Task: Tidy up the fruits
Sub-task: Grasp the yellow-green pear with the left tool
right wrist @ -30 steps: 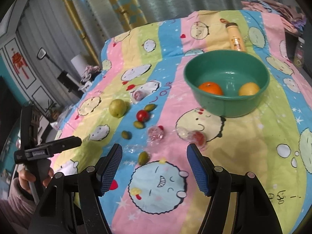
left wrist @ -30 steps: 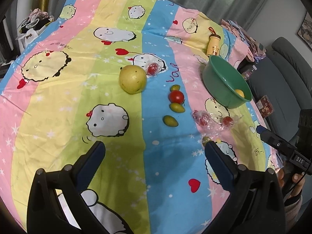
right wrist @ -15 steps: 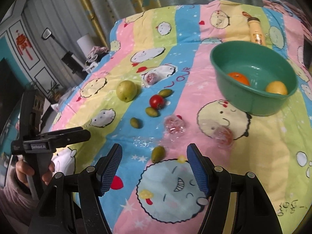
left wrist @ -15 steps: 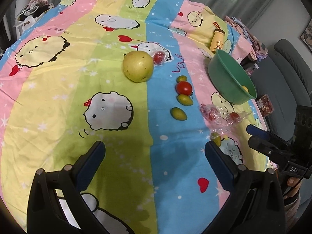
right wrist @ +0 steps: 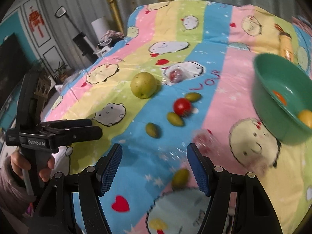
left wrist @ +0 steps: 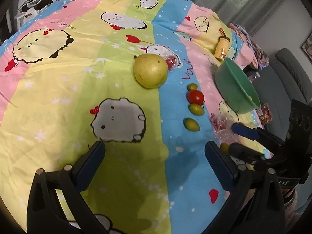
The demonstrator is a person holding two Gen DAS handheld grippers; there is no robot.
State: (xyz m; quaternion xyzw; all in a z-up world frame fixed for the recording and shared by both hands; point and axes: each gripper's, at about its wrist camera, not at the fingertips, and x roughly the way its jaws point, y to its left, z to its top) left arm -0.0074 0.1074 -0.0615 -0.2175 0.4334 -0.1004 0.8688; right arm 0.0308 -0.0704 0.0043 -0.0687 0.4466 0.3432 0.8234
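Both tongs hover spread wide and empty over the striped cartoon sheet (left wrist: 58,89), the right tongs (right wrist: 155,168) just short of a small green fruit (right wrist: 180,176), the left tongs (left wrist: 154,162) beside them. Beyond lie more green fruits (right wrist: 153,129), a red tomato (right wrist: 182,106) and a big yellow-green pear (left wrist: 150,73). Farther right sits the green bowl (right wrist: 273,89), already holding an orange (right wrist: 279,96) and a yellow fruit (right wrist: 305,116).

"GenRobot.AI" on the left gripper (right wrist: 85,129); red "LOVE" on the striped bedsheet (right wrist: 206,85).
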